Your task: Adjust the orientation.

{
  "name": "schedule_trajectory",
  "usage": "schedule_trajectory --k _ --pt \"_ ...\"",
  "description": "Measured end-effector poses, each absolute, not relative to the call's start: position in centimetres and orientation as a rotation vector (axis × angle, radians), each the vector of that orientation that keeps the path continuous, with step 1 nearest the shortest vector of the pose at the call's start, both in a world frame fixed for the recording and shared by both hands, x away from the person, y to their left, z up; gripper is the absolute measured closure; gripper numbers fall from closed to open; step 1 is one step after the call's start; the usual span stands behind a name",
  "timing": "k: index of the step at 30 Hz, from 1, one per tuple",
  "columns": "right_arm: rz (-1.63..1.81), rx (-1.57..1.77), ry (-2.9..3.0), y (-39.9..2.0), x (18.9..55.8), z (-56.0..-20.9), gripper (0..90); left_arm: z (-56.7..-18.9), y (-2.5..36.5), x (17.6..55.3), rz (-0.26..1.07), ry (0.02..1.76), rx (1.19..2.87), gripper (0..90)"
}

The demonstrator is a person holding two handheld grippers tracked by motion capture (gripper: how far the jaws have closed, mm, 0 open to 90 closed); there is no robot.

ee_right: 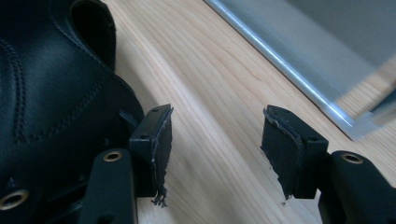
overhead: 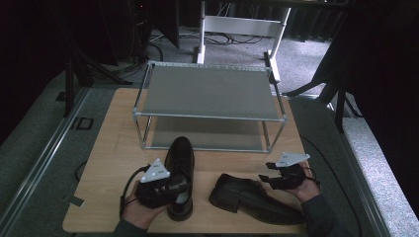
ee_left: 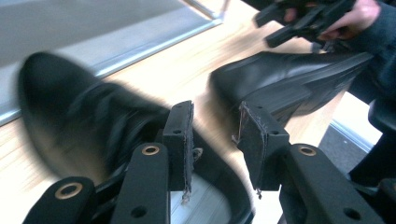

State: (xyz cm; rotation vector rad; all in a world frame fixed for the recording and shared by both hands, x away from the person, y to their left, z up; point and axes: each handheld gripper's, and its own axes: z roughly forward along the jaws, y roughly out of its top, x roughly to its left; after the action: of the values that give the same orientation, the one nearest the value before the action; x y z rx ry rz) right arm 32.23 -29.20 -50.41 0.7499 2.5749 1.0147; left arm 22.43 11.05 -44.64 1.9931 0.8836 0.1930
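Two black leather shoes lie on the wooden table (overhead: pixel 113 148). One shoe (overhead: pixel 180 157) stands upright, toe toward the rack. My left gripper (overhead: pixel 182 187) hovers over its heel opening, jaws open; in the left gripper view the blurred shoe (ee_left: pixel 79 107) sits under my left gripper (ee_left: pixel 215 112), with no pad pressing on it. The other shoe (overhead: pixel 252 197) lies on its side to the right. My right gripper (overhead: pixel 265 173) is open just past that shoe; in the right gripper view my right gripper (ee_right: pixel 217 121) spans bare wood, the shoe (ee_right: pixel 51 93) beside its left jaw.
A two-tier metal rack (overhead: pixel 207 91) stands at the back of the table, both shelves bare; its lower shelf edge (ee_right: pixel 289 70) runs close ahead of the right gripper. Grey carpet and white table legs (overhead: pixel 242 24) lie beyond. Cables trail off the table's sides.
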Motion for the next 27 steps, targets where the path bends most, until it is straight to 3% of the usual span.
schedule_trajectory --k 10,27 --pt "0.997 0.703 2.618 -28.0 32.8 -50.2 42.1 -46.7 3.4 24.0 0.128 0.84 2.122 67.1" --pt "1.002 0.712 2.626 -27.7 33.3 -50.4 42.7 -48.3 1.2 24.2 0.175 0.933 2.113 71.5"
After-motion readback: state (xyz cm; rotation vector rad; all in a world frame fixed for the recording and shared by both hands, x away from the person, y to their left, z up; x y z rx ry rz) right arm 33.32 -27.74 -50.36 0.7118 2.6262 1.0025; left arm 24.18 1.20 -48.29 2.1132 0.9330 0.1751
